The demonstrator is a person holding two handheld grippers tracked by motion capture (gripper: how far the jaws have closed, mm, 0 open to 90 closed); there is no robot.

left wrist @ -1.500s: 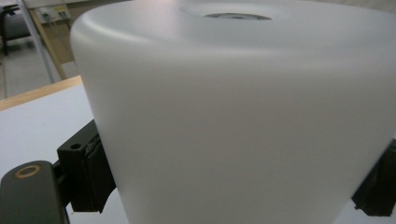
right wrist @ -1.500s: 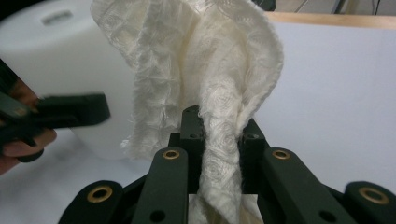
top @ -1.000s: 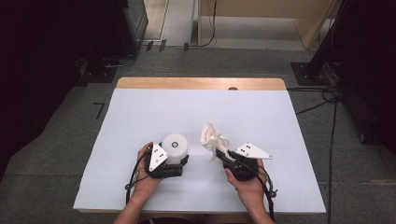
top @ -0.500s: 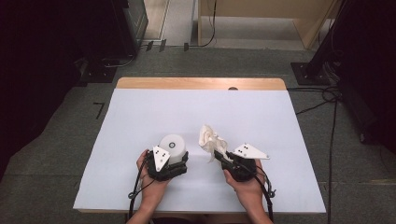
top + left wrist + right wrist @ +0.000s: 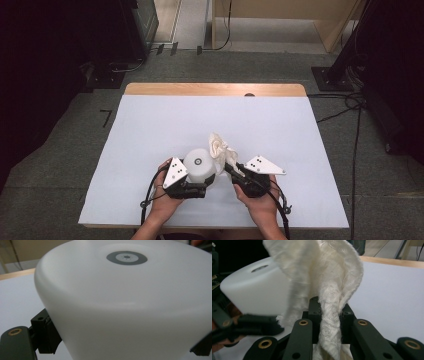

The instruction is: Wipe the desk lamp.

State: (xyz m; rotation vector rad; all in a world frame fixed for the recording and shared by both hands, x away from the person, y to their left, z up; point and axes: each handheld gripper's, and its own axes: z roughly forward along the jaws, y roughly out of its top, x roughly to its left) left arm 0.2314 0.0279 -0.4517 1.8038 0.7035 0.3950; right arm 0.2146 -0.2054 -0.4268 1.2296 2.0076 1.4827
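Observation:
A white round container [image 5: 200, 164] with a grey ring mark on its top sits between the jaws of my left gripper [image 5: 199, 179], which is shut on its sides just above the near part of the table. In the left gripper view the container [image 5: 125, 302] bulges between the black fingers [image 5: 46, 336]. My right gripper [image 5: 231, 169] is shut on a crumpled white cloth [image 5: 220, 147] that stands up from its jaws. In the right gripper view the cloth [image 5: 329, 277] rises from the closed right gripper [image 5: 328, 312], with the container [image 5: 257, 290] close at its left, almost touching the cloth.
A white sheet [image 5: 150, 125] covers the table, with a strip of bare wood [image 5: 215, 89] along the far edge. Dark equipment and cables stand on the floor around the table. Both of the person's hands come in over the near edge.
The left gripper has carried the container to the right and slightly up, bringing it close beside the cloth. The right gripper and its cloth have stayed in place.

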